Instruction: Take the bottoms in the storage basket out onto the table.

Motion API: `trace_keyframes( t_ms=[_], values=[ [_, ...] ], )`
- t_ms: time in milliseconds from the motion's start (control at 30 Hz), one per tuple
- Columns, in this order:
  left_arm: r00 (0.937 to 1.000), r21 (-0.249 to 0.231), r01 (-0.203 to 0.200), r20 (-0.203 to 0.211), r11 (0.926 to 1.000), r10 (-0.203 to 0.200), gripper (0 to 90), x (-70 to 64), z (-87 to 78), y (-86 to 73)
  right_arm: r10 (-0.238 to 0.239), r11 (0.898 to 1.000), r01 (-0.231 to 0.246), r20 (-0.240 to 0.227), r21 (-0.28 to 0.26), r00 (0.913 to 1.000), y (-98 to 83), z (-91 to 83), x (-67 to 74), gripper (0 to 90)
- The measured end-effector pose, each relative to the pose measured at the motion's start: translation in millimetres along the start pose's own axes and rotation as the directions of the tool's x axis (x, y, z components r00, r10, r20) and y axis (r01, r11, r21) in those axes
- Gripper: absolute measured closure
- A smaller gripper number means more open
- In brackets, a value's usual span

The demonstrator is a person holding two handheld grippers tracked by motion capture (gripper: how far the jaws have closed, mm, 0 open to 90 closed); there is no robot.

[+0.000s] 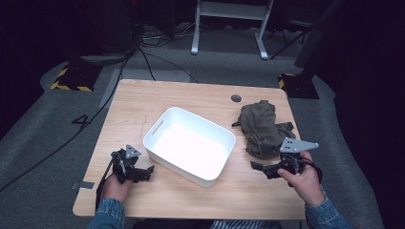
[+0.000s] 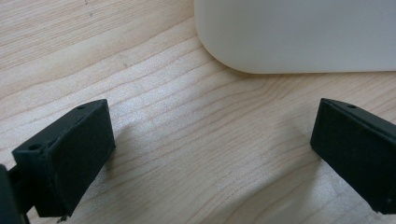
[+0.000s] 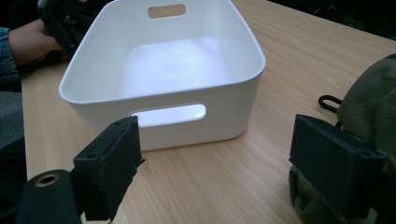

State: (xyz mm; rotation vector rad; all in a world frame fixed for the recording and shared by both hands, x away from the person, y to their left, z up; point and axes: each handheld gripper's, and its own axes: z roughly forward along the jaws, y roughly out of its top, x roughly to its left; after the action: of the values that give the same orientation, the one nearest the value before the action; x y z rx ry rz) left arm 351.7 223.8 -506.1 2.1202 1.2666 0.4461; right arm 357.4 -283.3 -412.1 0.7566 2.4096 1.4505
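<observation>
High view: we note the cloth [image 1: 261, 128], olive and crumpled, lying at the table's [image 1: 191, 98] right edge, just right of the white bin [image 1: 190, 145]. The right gripper [image 1: 260, 167] sits at the cloth's near edge, jaws spread wide, nothing between them. Left gripper [image 1: 145, 172] rests near the bin's left corner, jaws released, empty.

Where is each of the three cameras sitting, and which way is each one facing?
High view: above the person's side, looking forward and down on the table; both forearms, left gripper and right gripper show.
Left gripper view: on the left gripper, facing the white bin's rounded corner over the wood.
Right gripper view: on the right gripper, facing the bin's slotted end; olive cloth at right.
All three views share the bin.
</observation>
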Motion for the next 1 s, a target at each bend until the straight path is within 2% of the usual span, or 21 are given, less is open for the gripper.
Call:
trace_keyframes(
  t_ms=[267, 400, 500, 633, 733, 833, 1000],
  values=[
    [1.0, 0.0, 0.0, 0.0, 1.0, 0.0, 0.0, 0.0, 0.0, 0.0, -0.033, 0.999, 0.035, -0.04, 0.036, 0.9987, -12.6, 12.9, 14.4, 17.4],
    [1.0, 0.0, -0.001, 0.0, 1.0, 0.001, 0.0, 0.0, 0.0, 0.0, -0.045, 0.995, 0.05, -0.057, 0.085, 0.9973, -20.5, 22.3, 19.4, 17.4],
    [1.0, 0.0, 0.0, 0.0, 1.0, 0.0, 0.0, 0.0, 0.0, 0.0, -0.037, 0.99, 0.047, -0.073, 0.132, 0.9966, -27.3, 29.6, 20.9, 17.4],
    [1.0, 0.0, 0.0, 0.0, 1.0, 0.0, 0.0, 0.0, 0.0, 0.0, -0.033, 0.978, 0.05, -0.088, 0.202, 0.9956, -39.6, 41.0, 21.2, 17.4],
    [1.0, 0.0, 0.0, 0.0, 1.0, 0.0, 0.0, 0.0, 0.0, 0.0, -0.029, 0.974, 0.05, -0.096, 0.22, 0.995, -45.2, 45.0, 21.5, 17.4],
    [1.0, 0.0, 0.0, 0.0, 1.0, 0.0, 0.0, 0.0, 0.0, 0.0, -0.038, 0.966, 0.062, -0.098, 0.253, 0.9944, -54.5, 51.3, 23.0, 17.3],
    [1.0, 0.0, 0.0, 0.0, 1.0, 0.0, 0.0, 0.0, 0.0, 0.0, -0.053, 0.96, 0.078, -0.099, 0.267, 0.9937, -61.6, 57.1, 23.8, 17.1]
  ],
)
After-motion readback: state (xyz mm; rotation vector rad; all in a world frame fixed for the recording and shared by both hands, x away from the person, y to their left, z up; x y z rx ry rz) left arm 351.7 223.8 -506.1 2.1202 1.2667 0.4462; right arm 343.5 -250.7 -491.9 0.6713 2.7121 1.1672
